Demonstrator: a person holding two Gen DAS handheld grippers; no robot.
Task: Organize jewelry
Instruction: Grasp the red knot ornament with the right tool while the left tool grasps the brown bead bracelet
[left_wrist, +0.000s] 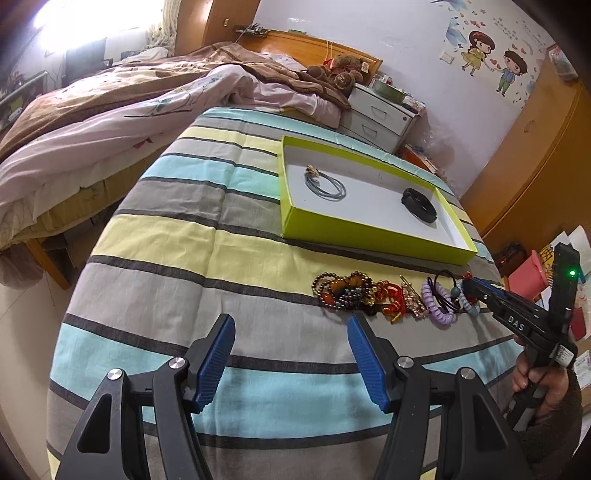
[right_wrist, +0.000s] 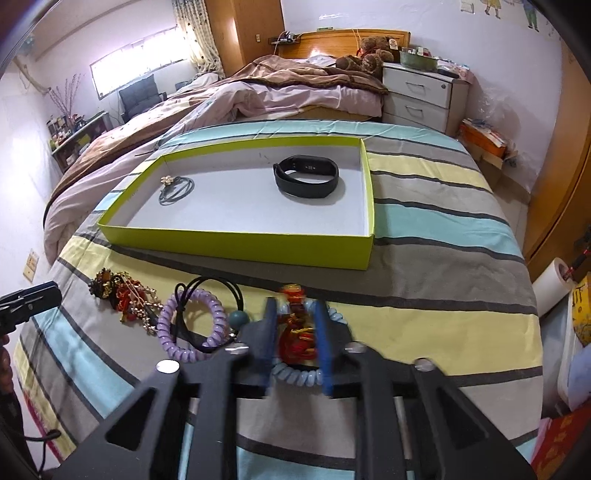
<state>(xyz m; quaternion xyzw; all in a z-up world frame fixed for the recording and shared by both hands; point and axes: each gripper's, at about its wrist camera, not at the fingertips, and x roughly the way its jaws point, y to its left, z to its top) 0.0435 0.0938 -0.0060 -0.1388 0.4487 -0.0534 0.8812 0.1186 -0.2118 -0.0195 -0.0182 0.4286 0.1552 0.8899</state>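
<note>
Right gripper pinching red-gold charm amid jewelry row on striped tabletop, left gripper spread empty; green tray, long axis parallel to row, holding two pieces: black band, grey cord.

We see a striped cloth-covered surface carrying a shallow lime-green cardboard tray. Just in front of the tray lies a row of beaded bracelets and coiled hair ties.
</note>
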